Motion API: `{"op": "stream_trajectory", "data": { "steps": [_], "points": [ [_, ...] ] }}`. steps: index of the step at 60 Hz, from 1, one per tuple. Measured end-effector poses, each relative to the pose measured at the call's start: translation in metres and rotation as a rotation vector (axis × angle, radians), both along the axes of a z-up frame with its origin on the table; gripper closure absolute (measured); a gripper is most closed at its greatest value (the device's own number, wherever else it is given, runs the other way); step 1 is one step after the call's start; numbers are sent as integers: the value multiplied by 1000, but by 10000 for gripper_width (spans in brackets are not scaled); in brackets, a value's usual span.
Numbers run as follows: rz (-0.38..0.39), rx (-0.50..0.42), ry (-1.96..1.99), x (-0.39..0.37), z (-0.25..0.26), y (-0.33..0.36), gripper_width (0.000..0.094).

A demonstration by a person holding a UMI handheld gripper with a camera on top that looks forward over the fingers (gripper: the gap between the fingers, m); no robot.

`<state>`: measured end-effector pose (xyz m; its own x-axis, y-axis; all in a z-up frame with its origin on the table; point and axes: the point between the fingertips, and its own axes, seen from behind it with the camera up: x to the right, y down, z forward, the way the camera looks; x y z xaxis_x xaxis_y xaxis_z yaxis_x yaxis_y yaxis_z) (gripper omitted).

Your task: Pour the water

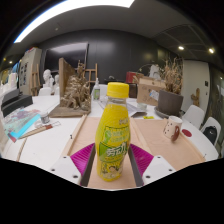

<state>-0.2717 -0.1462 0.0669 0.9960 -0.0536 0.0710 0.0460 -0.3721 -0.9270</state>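
Yellow-capped bottle [115, 130] of pale yellow drink, upright, centred between the two fingers of the gripper [112, 160]. Magenta pads [82, 156] flanking the lower body of the bottle and seemingly touching it on both sides; clamped on the bottle, by appearance, with no gap discernible at either flank. Cap in place, printed label facing the camera. Base of bottle hidden low between the fingers, so not possible to tell whether resting on the light wooden table [160, 135] or lifted clear of it.

Beyond and to one side of the bottle, well apart: a small white cup [173, 127] on the same table, the likeliest receiver for the pour. Farther back, a wooden model [74, 92] on a neighbouring white surface, a dark monitor [169, 101], chairs and office clutter; blue packaging [22, 124] on the white surface near the other side.

Step in hand, as judged: grasp and carry, prior to any tilt. Next move likely calling for transport toward the cup, mouth above its rim, then a slow tilt; cap apparently on, hence an obstacle to any flow until removed.
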Motion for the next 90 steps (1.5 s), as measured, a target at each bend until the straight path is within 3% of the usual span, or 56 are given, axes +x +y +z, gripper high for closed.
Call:
{"op": "stream_trajectory", "data": {
  "steps": [3, 8, 20, 29, 37, 47, 55, 74, 83, 90],
  "points": [
    [-4, -1, -1, 0, -5, 6, 426],
    [11, 11, 22, -4, -3, 9, 455],
    [40, -20, 38, -5, -5, 11, 642],
    [46, -32, 70, -1, 11, 17, 645],
    [52, 31, 224, 4, 70, 41, 646],
    [37, 111, 657, 44, 151, 88, 648],
    [-29, 119, 1072, 97, 173, 123, 649],
    [-212, -13, 1853, 174, 118, 176, 649],
    [-254, -61, 2014, 181, 99, 181, 649],
    [-237, -90, 1989, 179, 96, 180, 649]
  ]
}}
